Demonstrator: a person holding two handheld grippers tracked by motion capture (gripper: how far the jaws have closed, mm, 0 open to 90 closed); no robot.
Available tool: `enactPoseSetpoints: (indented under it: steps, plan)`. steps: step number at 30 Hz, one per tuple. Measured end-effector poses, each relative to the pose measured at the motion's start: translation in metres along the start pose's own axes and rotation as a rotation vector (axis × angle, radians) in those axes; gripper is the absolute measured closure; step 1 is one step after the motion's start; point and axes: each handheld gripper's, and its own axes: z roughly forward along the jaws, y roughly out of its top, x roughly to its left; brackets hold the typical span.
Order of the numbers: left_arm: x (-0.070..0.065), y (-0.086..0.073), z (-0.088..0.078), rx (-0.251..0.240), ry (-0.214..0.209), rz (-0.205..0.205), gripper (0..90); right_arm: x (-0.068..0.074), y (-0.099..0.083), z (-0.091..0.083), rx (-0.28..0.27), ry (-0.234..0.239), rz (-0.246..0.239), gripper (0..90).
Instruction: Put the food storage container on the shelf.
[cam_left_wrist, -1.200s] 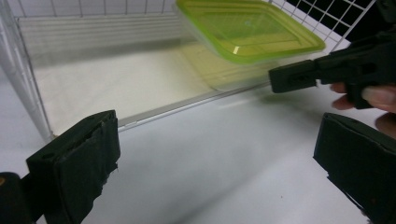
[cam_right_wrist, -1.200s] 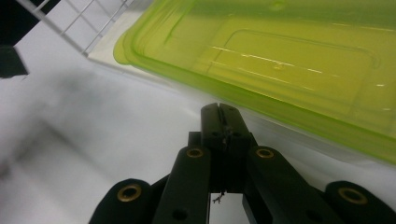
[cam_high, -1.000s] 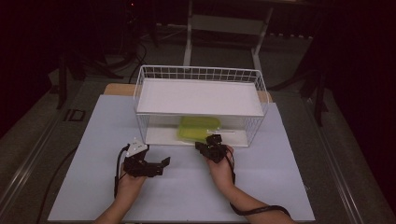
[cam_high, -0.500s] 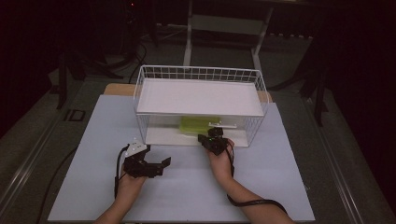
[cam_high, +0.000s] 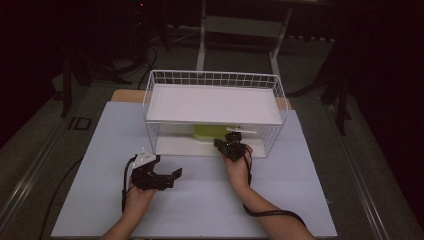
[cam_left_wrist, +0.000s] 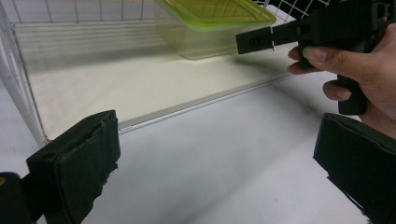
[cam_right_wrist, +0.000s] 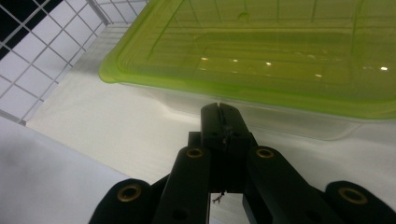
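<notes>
Counter (cam_high: 200, 210): one, white, carrying everything.
Wire rack (cam_high: 215, 80): one, two shelves.
Container (cam_right_wrist: 261, 60): one, clear with green lid, on the rack's lower shelf, apparently not yet lifted.
Right gripper (cam_right_wrist: 220, 112): jaws pressed together on nothing, tips just short of the container wall.
Left gripper (cam_left_wrist: 215, 158): jaws spread wide, empty, above the counter before the rack.
Progress: judged early; any grasp remains ahead.
</notes>
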Motion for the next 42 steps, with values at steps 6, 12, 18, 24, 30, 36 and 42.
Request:
enactPoseSetpoints:
  steps: [6,12,18,24,30,36,42]
  plan:
    - [0.000,0.000,0.000,-0.001,0.003,-0.001,1.0,0.001,-0.001,0.001,0.005,-0.006,-0.006,89.9]
    - [0.001,0.000,-0.001,-0.008,0.000,-0.009,1.0,0.006,-0.002,-0.008,0.003,0.023,-0.023,88.8]
    - [0.002,0.001,0.000,-0.014,-0.058,-0.008,1.0,0.014,-0.007,-0.021,-0.017,0.050,-0.067,79.6]
    - [-0.004,0.002,0.004,-0.013,-0.099,0.013,1.0,0.020,-0.013,-0.029,-0.024,0.073,-0.103,68.2]
    - [-0.009,0.003,0.007,-0.014,-0.158,0.028,1.0,0.022,-0.018,-0.036,-0.036,0.098,-0.119,45.6]
    - [-0.011,0.007,0.005,-0.007,-0.176,0.035,1.0,0.020,-0.020,-0.048,-0.044,0.180,-0.139,18.8]
    - [-0.011,0.014,0.002,-0.009,-0.183,0.058,1.0,0.014,-0.022,-0.060,-0.060,0.203,-0.178,18.5]
